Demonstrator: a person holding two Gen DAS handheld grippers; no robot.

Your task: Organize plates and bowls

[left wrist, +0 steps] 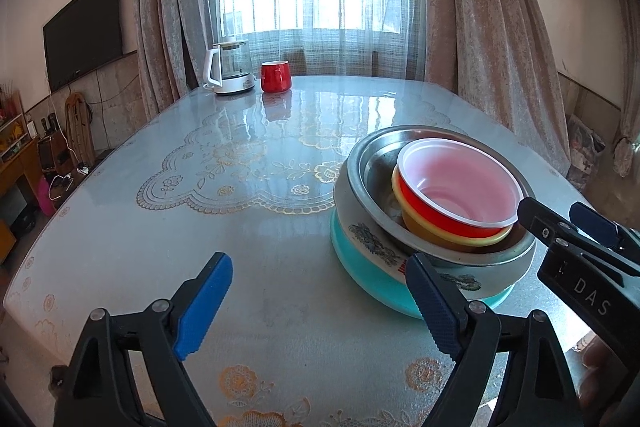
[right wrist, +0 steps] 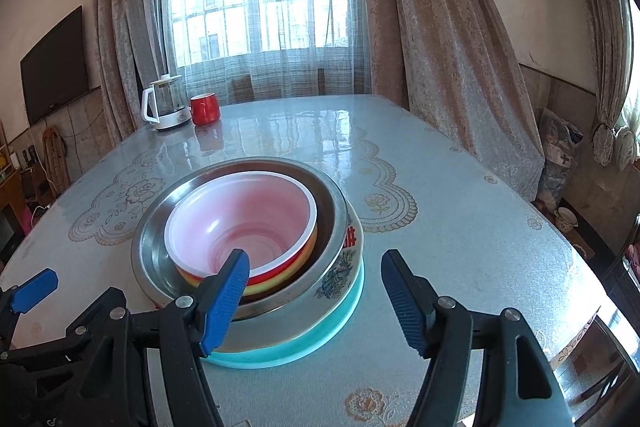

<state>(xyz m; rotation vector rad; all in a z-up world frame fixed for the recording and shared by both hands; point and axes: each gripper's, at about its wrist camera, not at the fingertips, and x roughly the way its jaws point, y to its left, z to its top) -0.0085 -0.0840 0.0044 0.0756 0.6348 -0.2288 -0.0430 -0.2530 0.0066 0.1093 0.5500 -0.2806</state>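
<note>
1. Left wrist view: one nested stack on the surface (left wrist: 260, 227). From the bottom: teal plate (left wrist: 360, 279), floral bowl (left wrist: 368, 239), steel bowl (left wrist: 360, 163), yellow bowl (left wrist: 420, 223), red bowl (left wrist: 460, 183) on top.
2. Same view: left gripper (left wrist: 316, 307) just beside the stack on its near left, fingers wide apart, nothing between them but bare surface; right-hand finger in front of the teal plate's edge, contact unclear.
3. Same view: right gripper (left wrist: 560, 219) at the stack's right, one tip near the red bowl's rim; touching or not, cannot tell.
4. Same view: kettle (left wrist: 230, 69) and red mug (left wrist: 275, 76) well apart from the stack, at the far edge. No loose plate or bowl anywhere.
5. Right wrist view: same stack, red bowl (right wrist: 240, 223) sitting a bit off-centre in the steel bowl (right wrist: 152, 239), floral bowl (right wrist: 344, 267) and teal plate (right wrist: 320, 339) below.
6. Same view: right gripper (right wrist: 316, 295) fingers apart, straddling the stack's near right rim, not clamped; left-hand finger over the red bowl, right-hand one outside the stack.
7. Judgement: stacking looks done or nearly; left, at most, centring the top bowls and pulling back.
</note>
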